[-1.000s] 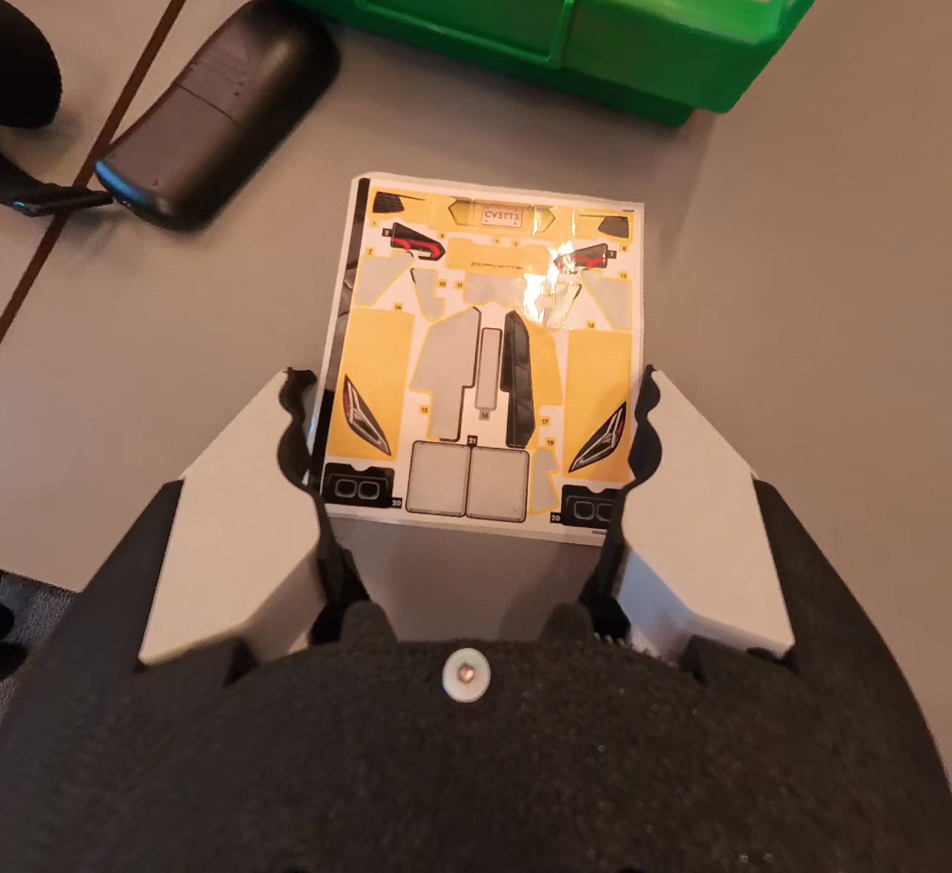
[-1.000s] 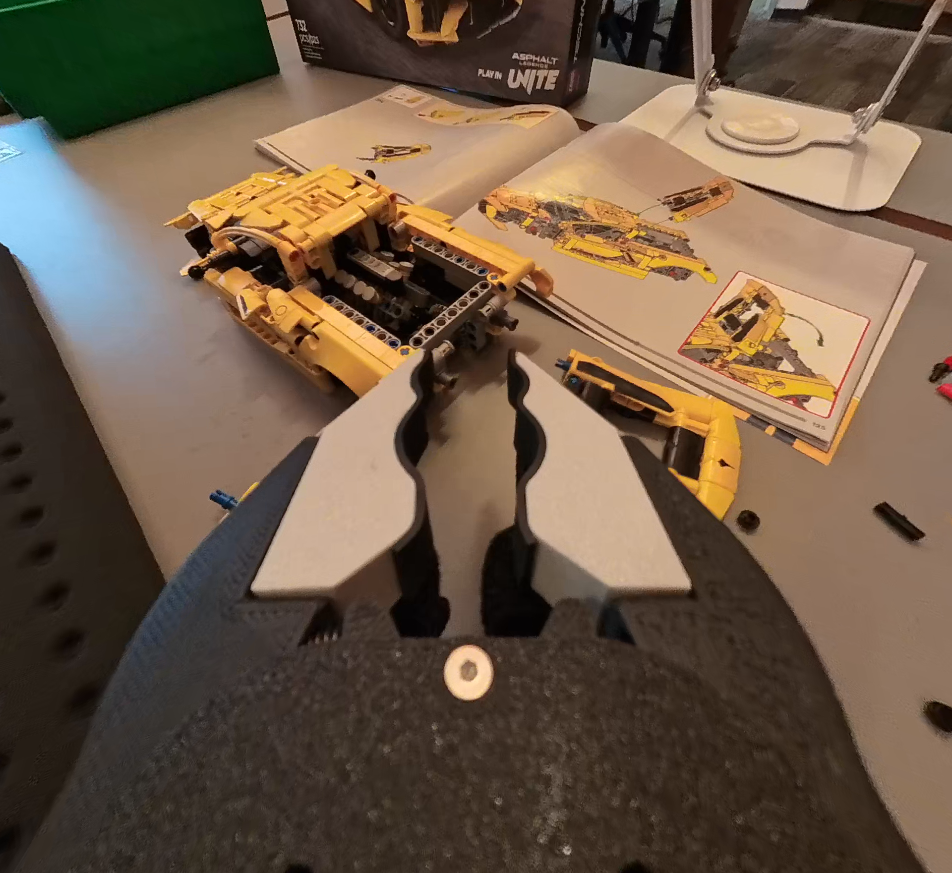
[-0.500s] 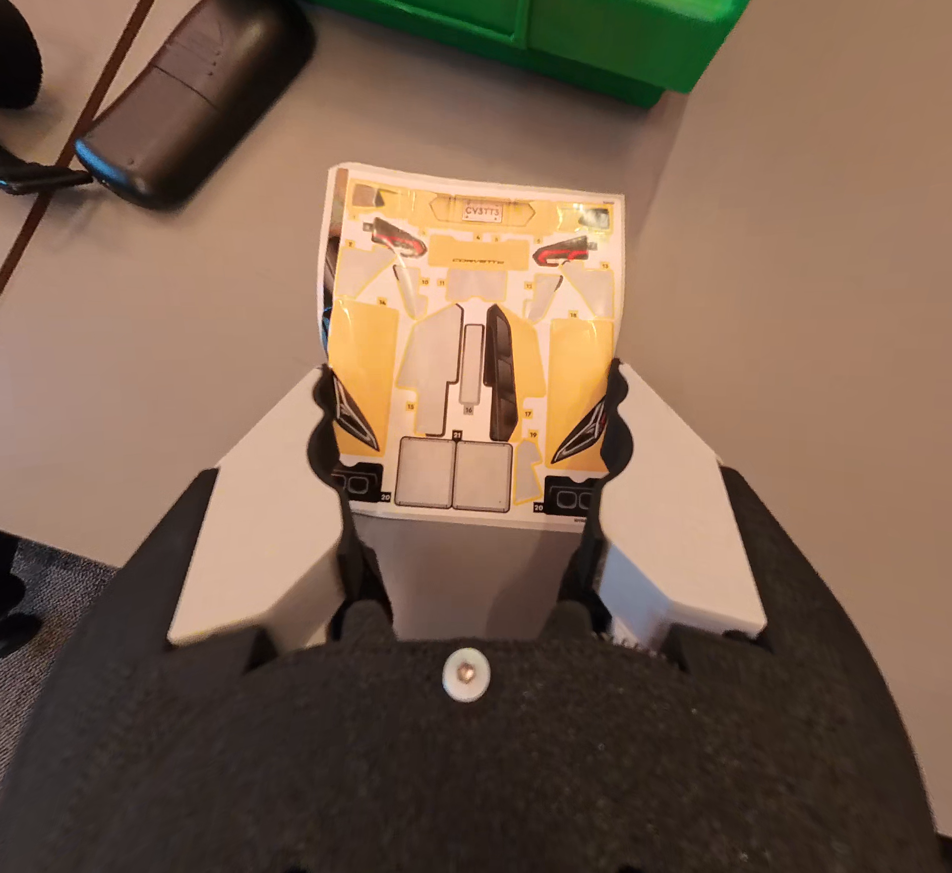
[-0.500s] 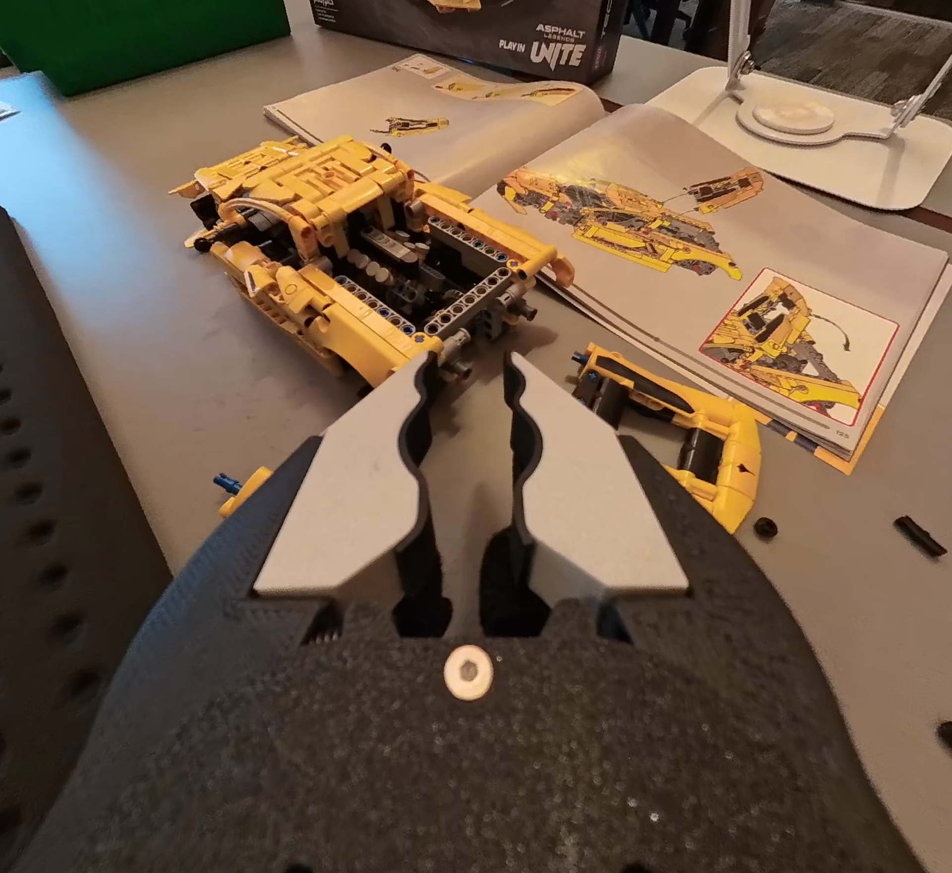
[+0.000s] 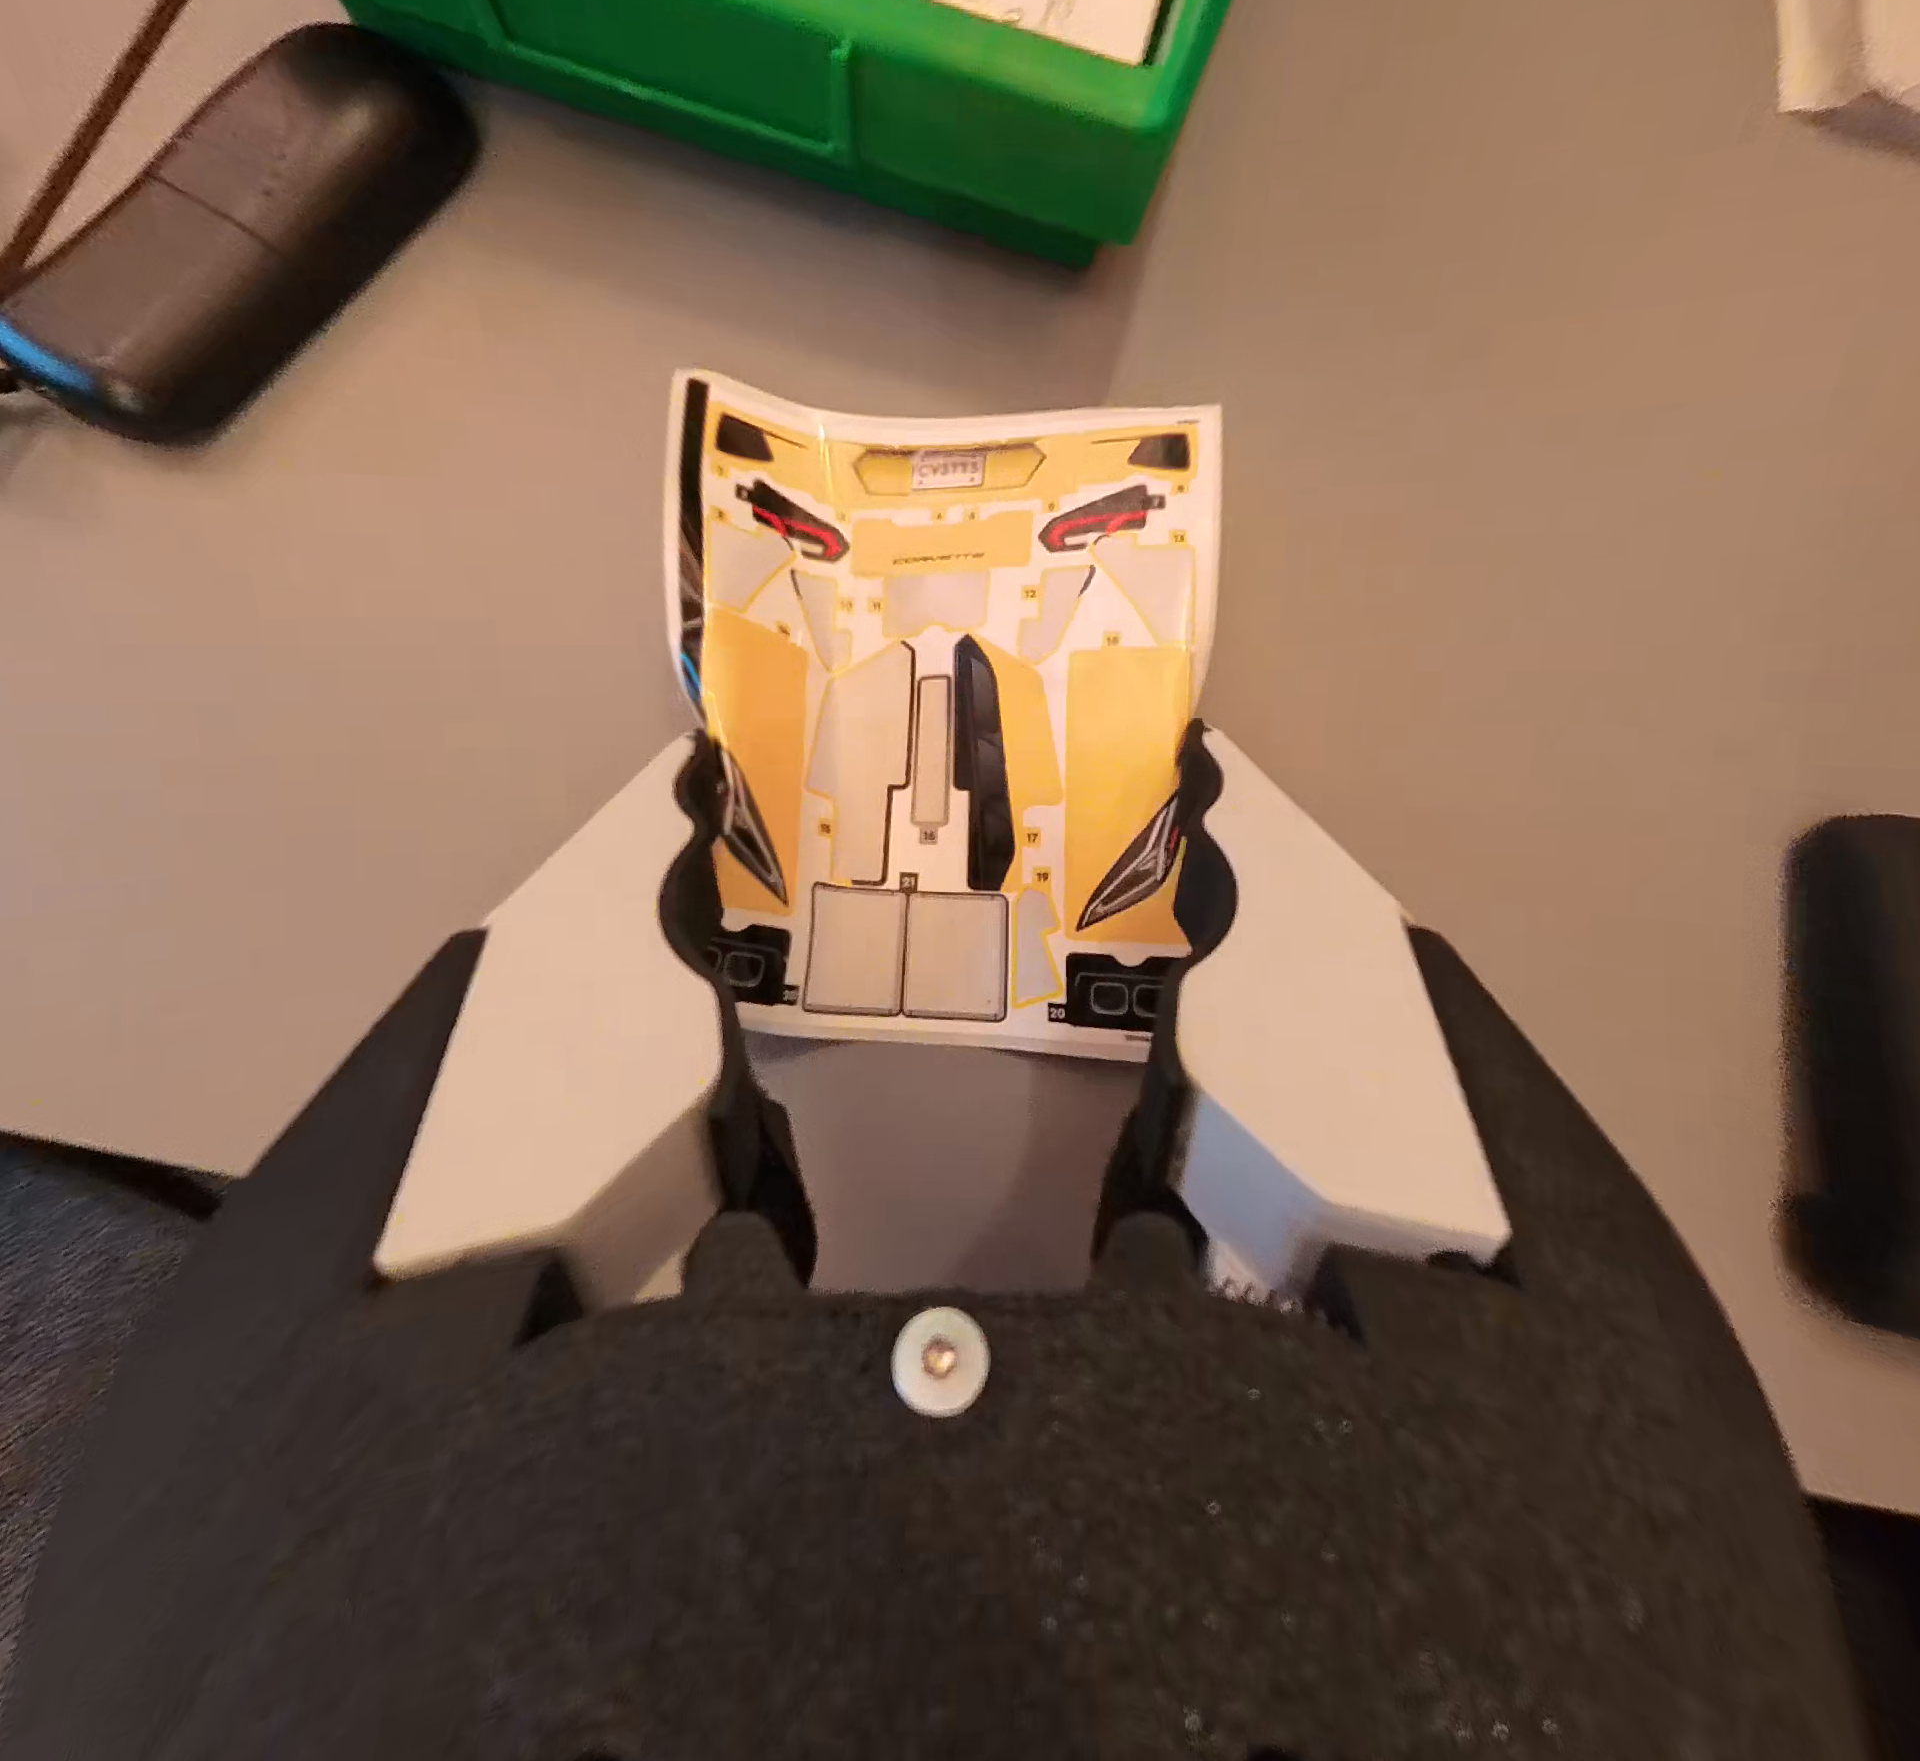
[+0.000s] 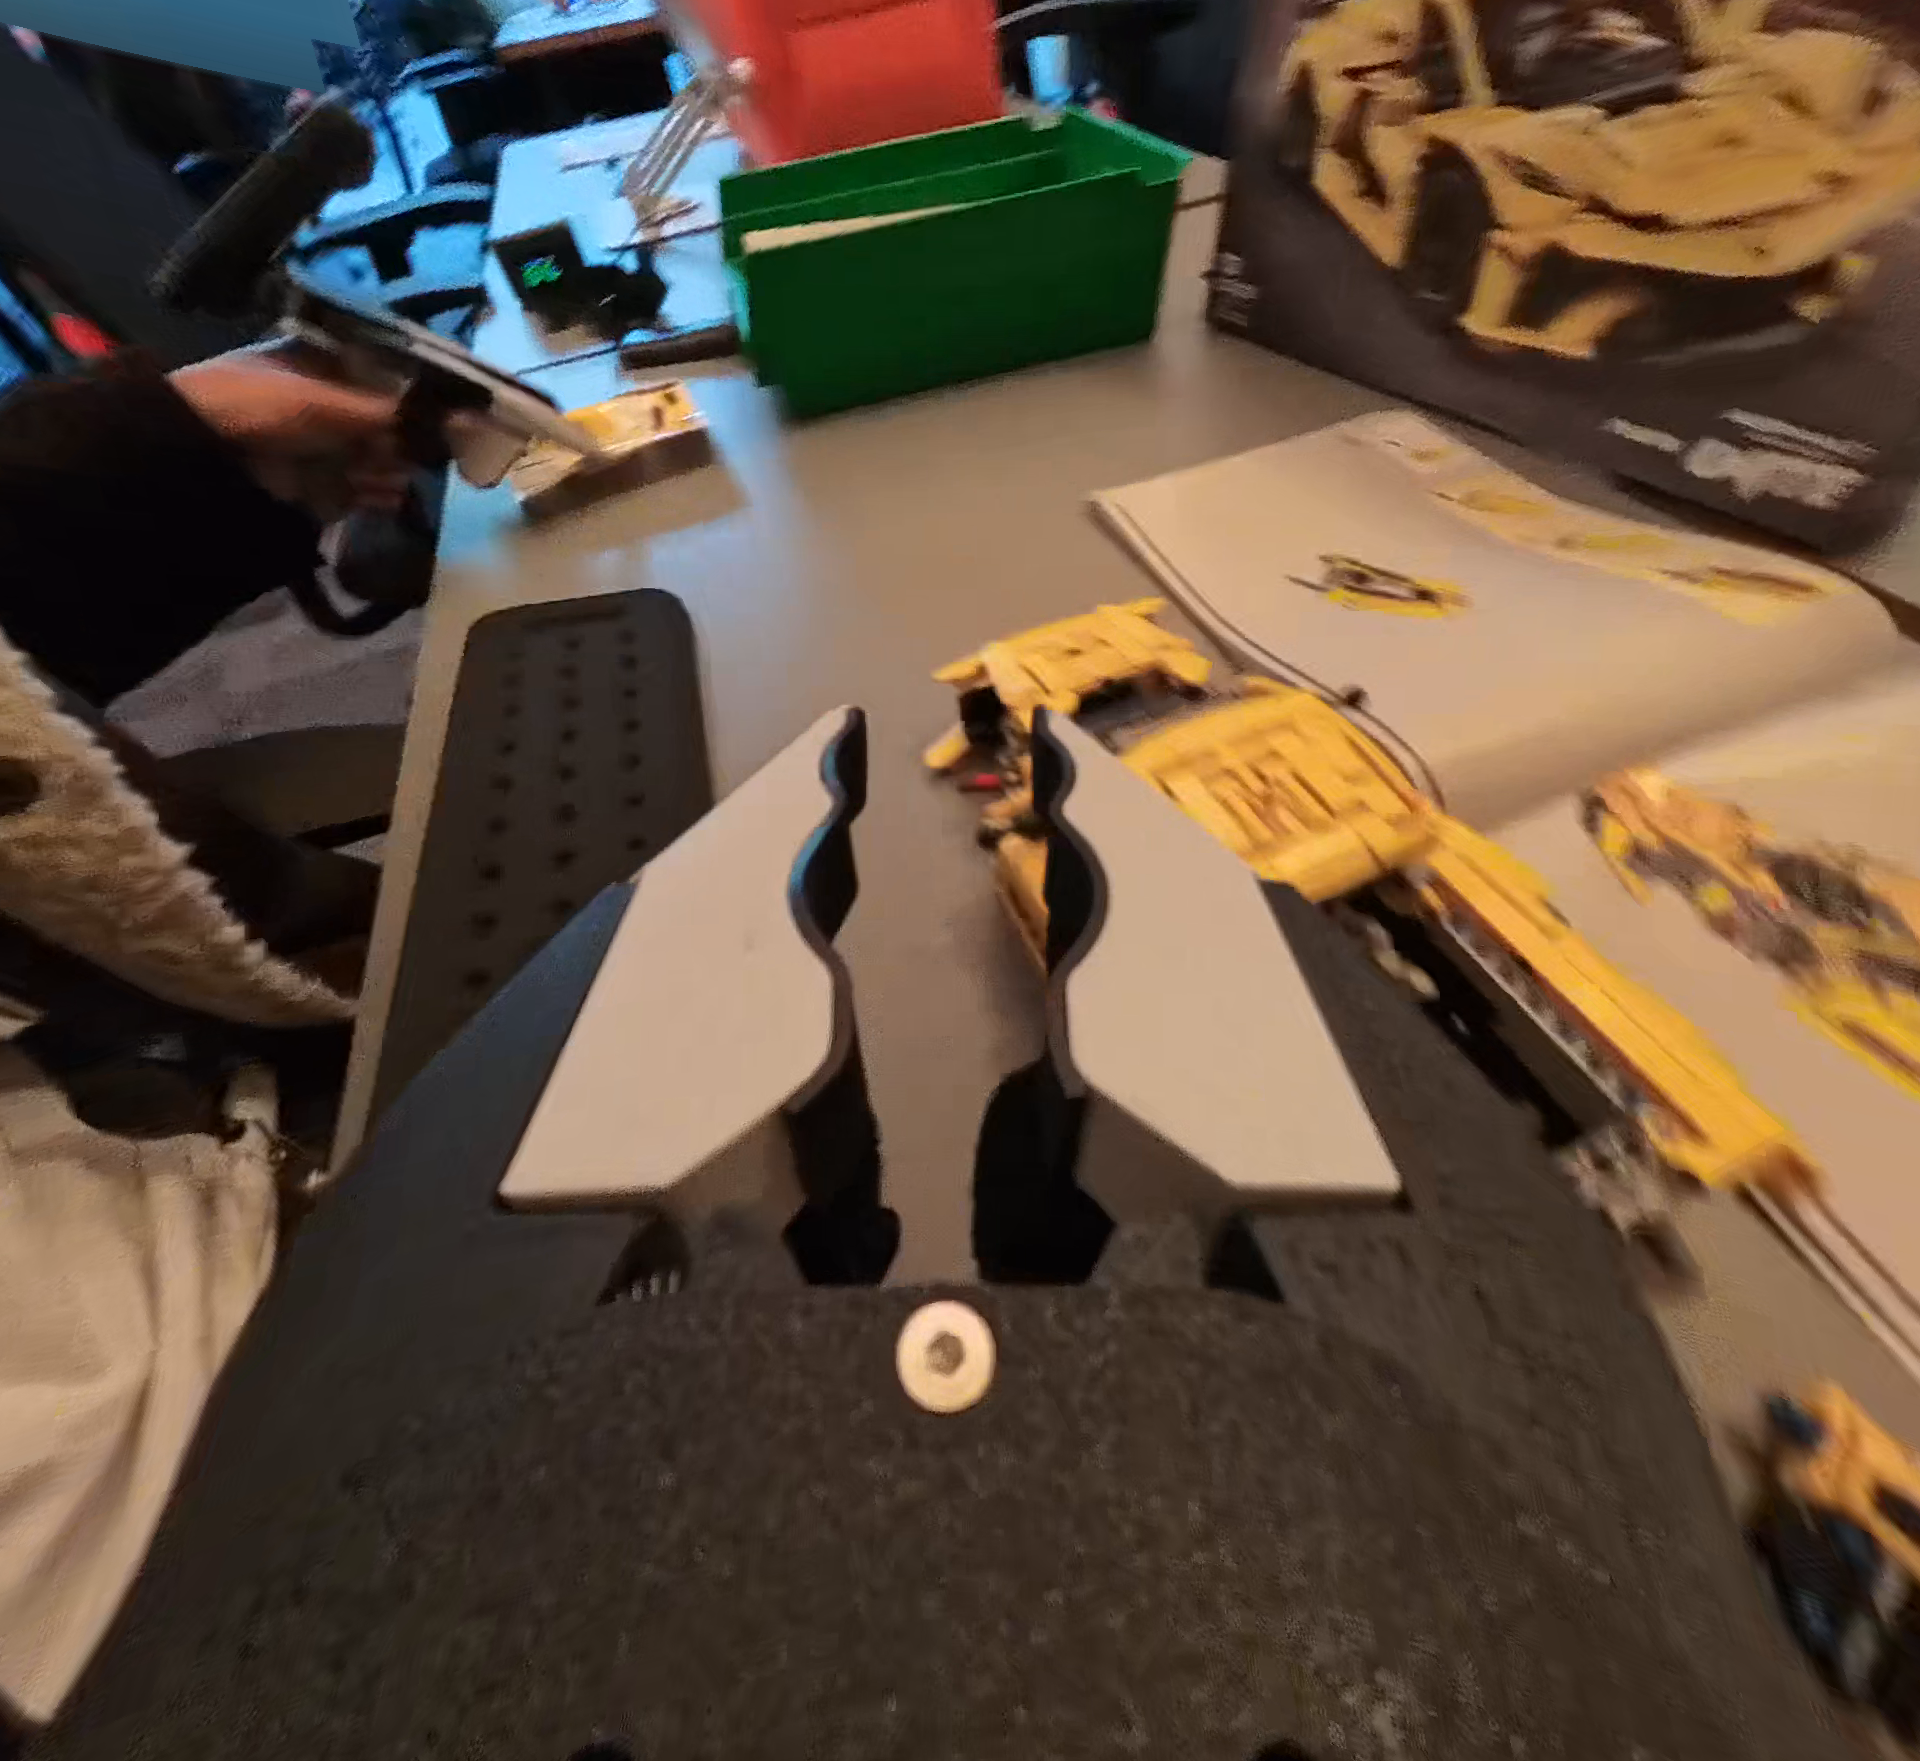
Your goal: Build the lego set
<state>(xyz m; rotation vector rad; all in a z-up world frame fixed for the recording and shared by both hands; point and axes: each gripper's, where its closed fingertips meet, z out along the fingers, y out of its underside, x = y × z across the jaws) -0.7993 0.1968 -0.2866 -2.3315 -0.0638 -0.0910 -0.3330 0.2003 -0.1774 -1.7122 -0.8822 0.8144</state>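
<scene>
Left tool (image 5: 945, 745) pinches the sticker sheet's (image 5: 940, 714) side edges (bowed); right tool (image 6: 948, 745) parted, empty

sticker sheet (image 5: 940, 724) on table (image 5: 1455, 568) before bin (image 5: 727, 49), case (image 5: 229, 225) to its left, car model (image 6: 1299, 807) beside open manual (image 6: 1507, 672)

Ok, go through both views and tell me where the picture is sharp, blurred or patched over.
Left wrist view: the sticker sheet between the left tongs is fairly sharp, while the green bin and the black case are smeared. Right wrist view: the right tongs are crisp, but the yellow Lego car, the manual and the box are motion-blurred, and a flat blue-grey patch covers the top left corner.
</scene>
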